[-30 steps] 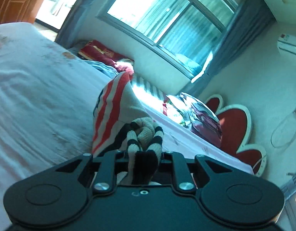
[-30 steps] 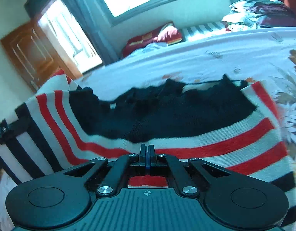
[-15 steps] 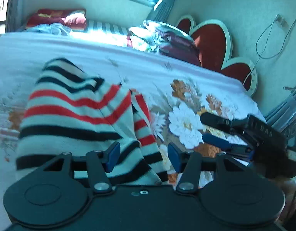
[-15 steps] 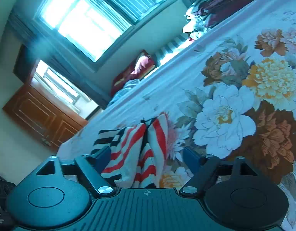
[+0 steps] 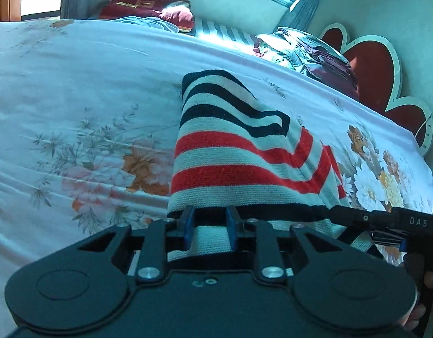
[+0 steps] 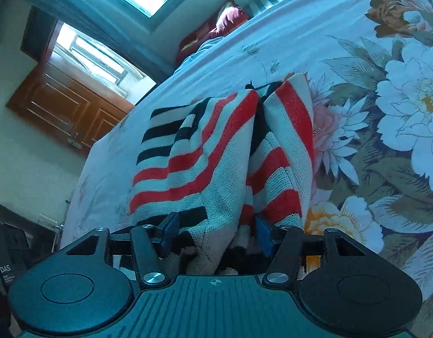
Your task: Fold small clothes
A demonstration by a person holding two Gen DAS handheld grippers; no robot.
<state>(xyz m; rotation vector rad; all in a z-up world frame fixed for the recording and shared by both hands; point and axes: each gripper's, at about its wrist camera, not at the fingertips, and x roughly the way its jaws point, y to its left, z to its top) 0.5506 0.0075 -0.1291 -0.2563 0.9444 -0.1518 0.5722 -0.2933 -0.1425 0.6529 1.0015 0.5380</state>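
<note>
We note the striped knit sweater lying folded on the floral bedsheet, its near hem toward us and its far end, in black and white bands, toward the window side of the bed. From the left wrist view, our left gripper sits at the near hem with its jaws closing; a white band of the knit lies between the blue pads, and we see a small gap on either side, so the pads do not press it. From the right wrist view, our right gripper straddles the near right part of the sweater, where two folded halves meet along a dark crease; its jaws are also closing, wider apart, with bunched fabric between them and not clamped. The right gripper's finger reaches the sweater's near right corner in the left wrist view. A red pillow lies beyond the bed's far edge.
</note>
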